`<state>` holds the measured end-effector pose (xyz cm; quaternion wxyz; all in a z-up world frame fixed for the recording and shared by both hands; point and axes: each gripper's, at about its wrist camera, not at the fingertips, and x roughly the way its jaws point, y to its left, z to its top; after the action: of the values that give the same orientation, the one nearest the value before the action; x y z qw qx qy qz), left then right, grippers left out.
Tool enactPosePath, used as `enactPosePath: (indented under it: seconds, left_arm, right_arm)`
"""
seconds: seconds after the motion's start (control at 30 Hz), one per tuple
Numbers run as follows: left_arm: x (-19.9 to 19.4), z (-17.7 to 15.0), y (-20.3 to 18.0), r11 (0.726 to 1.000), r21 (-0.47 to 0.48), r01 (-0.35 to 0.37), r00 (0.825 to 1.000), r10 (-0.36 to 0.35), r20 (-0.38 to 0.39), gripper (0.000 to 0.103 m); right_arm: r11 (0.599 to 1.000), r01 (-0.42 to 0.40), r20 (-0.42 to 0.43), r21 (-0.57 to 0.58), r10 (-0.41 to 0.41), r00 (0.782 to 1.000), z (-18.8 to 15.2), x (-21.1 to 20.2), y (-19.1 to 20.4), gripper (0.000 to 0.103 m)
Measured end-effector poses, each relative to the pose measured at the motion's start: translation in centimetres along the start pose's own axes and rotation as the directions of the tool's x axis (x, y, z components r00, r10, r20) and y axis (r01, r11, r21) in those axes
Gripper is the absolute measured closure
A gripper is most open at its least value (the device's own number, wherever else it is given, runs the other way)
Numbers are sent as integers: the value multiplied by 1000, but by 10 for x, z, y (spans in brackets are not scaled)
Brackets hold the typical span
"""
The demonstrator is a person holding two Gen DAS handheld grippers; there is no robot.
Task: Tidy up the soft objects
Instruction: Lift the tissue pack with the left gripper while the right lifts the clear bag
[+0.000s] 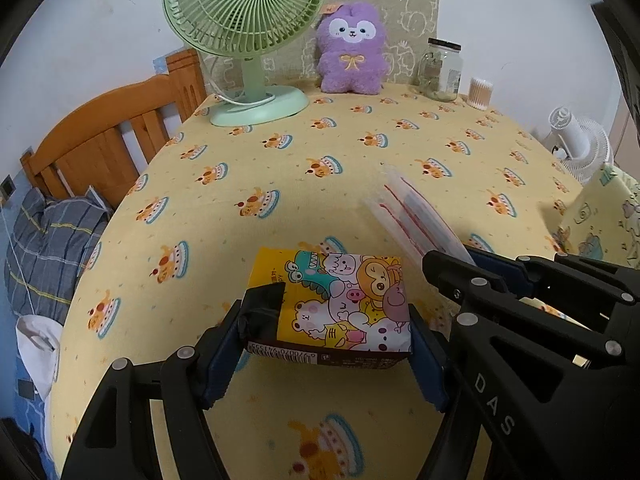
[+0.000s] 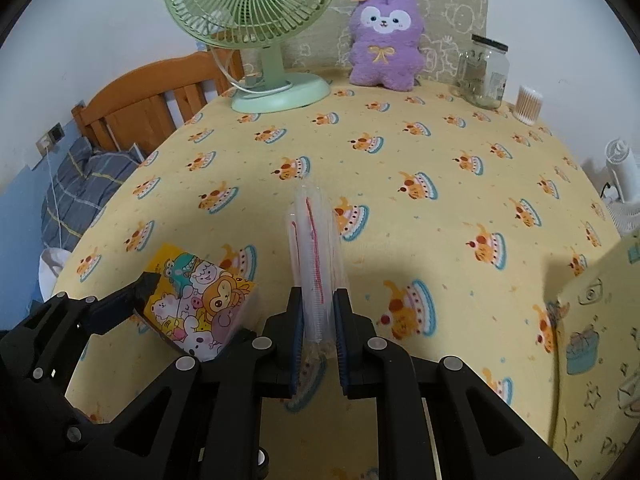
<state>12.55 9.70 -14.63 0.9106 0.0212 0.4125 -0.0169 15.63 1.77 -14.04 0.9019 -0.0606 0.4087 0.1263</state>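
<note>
**While both grippers hold, the bag runs forward beside the pack**

Since the left gripper (image 1: 344,320) pinches the cartoon tissue pack (image 1: 340,304) across its width, its fingers pressed on either side, the pack hangs just over the desk (image 1: 320,152). To its right, the right gripper (image 2: 316,320) clamps the near end of a clear zip bag (image 2: 316,248), whose long axis points straight ahead toward the purple plush (image 2: 384,44). Judging by this, the bag's mouth lies away from the pack, so the pack is nearest the bag's closed end.
</note>
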Motion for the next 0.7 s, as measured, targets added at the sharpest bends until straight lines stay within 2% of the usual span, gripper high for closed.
enactPosePath:
  seconds: [0.7]
  left_arm:
    - [-69,-5,-30,1000,-20,-9,995,11,102,27]
  right_arm:
    - [999,16,107,31,-19,994,-15,-80,-19,87]
